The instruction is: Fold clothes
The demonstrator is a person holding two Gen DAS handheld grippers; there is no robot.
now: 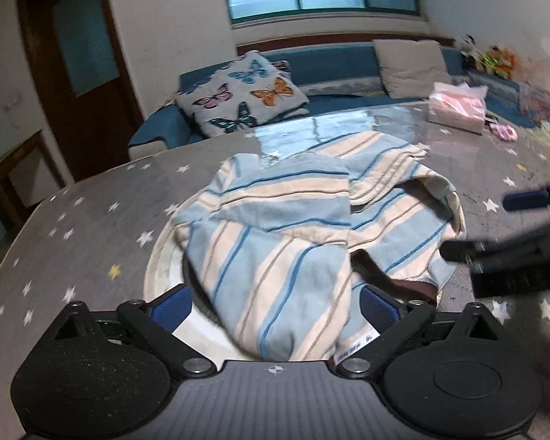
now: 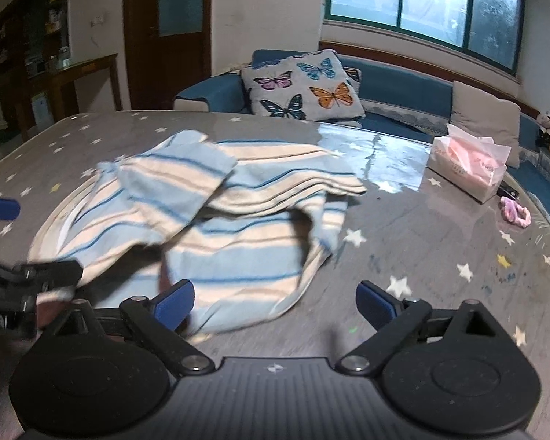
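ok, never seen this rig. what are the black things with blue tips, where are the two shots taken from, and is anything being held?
No robot arm here: a person carries a handheld two-finger gripper in each hand, each with a fisheye camera looking forward along its fingers. One picture is from the left gripper, the other from the right gripper; each also catches the other gripper at its edge. The blue tips are the pads on the jaws. On the grey star-print table lies a crumpled blue-and-cream striped garment, the thing to fold. Further back are a pink tissue pack and a pink hair tie. Both sets of jaws stand wide open. Cloth lies between the left pads, but nothing is gripped.
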